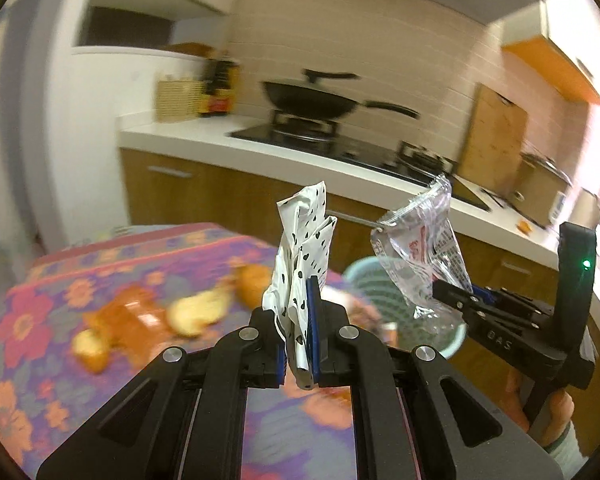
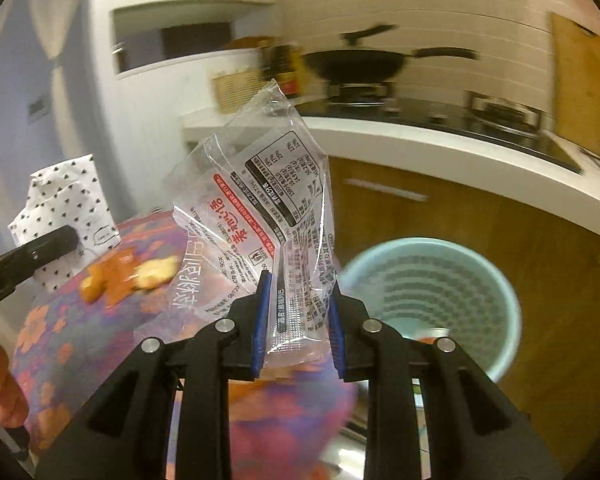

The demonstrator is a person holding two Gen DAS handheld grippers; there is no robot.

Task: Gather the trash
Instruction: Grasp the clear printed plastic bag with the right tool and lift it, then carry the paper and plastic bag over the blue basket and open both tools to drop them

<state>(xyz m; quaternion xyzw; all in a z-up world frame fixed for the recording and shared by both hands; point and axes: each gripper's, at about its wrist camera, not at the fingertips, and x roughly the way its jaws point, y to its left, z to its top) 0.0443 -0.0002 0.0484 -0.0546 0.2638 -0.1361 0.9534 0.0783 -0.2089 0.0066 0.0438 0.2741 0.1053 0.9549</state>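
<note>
Left gripper (image 1: 299, 312) fingers clamp spotted paper (image 1: 306, 240); right gripper (image 2: 298, 316) fingers pinch clear wrapper (image 2: 260, 200); bin (image 2: 432, 292) contents blurred.

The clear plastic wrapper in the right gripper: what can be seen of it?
The clear plastic wrapper is an empty, crumpled, see-through food packet with a red band and black printed text, including a table. It stands upright, clamped at its lower end between the blue-padded fingers of the right gripper, held in the air near a pale-blue perforated plastic bin.

White counter (image 1: 204, 142), wood cabinets (image 1: 204, 196), tiled wall (image 1: 400, 64), wok (image 1: 312, 100) on stove.
</note>
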